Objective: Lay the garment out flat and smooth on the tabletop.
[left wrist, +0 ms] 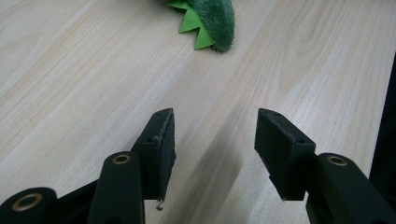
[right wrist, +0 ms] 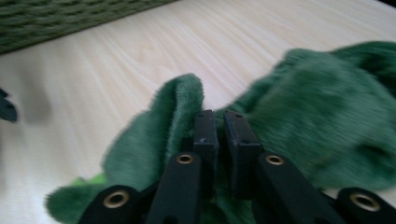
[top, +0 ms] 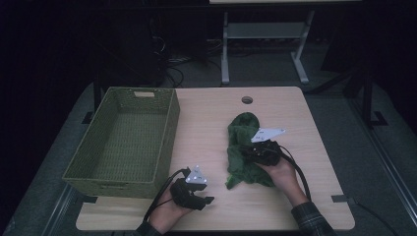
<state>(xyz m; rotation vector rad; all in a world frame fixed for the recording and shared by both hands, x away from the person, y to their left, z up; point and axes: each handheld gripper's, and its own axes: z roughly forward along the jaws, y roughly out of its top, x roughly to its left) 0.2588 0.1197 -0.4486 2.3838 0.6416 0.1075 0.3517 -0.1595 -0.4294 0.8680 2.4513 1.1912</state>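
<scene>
The right tool, pinching the fuzzy green plush cloth, seems mid-pickup; next, carry it to the woven green basket.

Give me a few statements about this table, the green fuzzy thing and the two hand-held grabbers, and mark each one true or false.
1. The green plush cloth lies inside the woven basket. False: it lies on the wooden table, right of the basket.
2. The right gripper has its fingers nearly together in the plush. True.
3. The left gripper grips the plush. False: its fingers stand apart over bare wood.
4. The basket holds nothing. True.
5. The basket is at the table's right side. False: it sits at the left edge.
</scene>
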